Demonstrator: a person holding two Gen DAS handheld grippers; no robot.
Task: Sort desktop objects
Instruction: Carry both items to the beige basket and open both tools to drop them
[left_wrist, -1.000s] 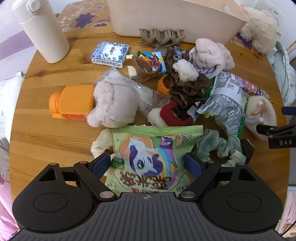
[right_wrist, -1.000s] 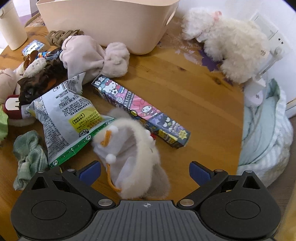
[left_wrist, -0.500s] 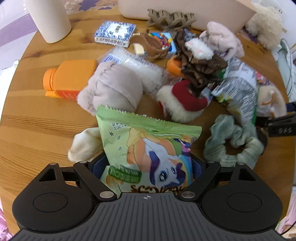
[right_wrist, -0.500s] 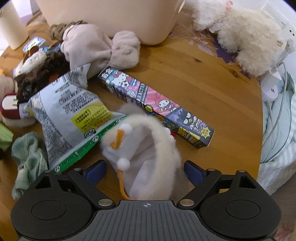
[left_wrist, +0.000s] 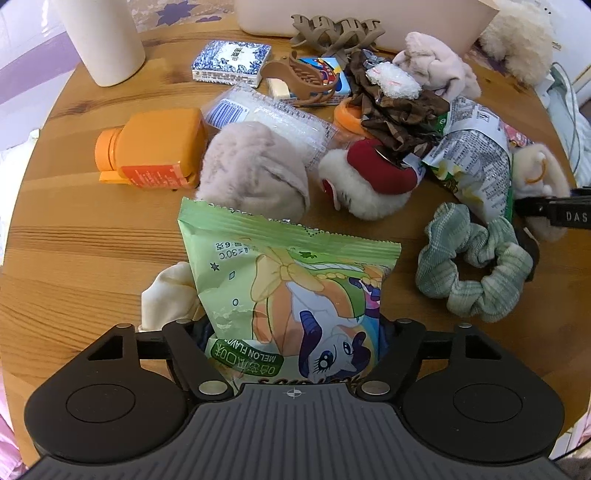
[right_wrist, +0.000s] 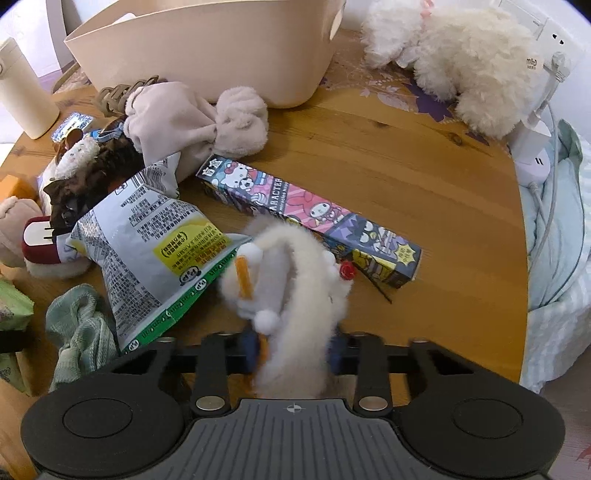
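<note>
My left gripper (left_wrist: 291, 339) is shut on a green pony snack bag (left_wrist: 291, 288) and holds it tilted above the wooden table (left_wrist: 74, 240). My right gripper (right_wrist: 293, 349) is shut on a white fluffy hair accessory (right_wrist: 295, 280) with an orange stick and white pompoms. A beige basket (right_wrist: 207, 48) stands at the back of the table. Around it lie a silver snack bag (right_wrist: 147, 236), a cartoon character box (right_wrist: 310, 218), a green scrunchie (left_wrist: 476, 266), a pink plush bow (right_wrist: 192, 122) and an orange bottle (left_wrist: 151, 151).
A white tumbler (left_wrist: 103, 40) stands at the back left. A blue patterned box (left_wrist: 231, 62), brown hair claws (left_wrist: 332, 31), a red and white plush clip (left_wrist: 369, 177) and a cream scrunchie (left_wrist: 166, 295) lie in the pile. A white plush toy (right_wrist: 458, 59) and a power strip (right_wrist: 532, 147) sit at the right edge.
My left gripper closed on the green snack bag and lifted it, tilting it. My right gripper closed on the white fluffy accessory and raised it off the table.
</note>
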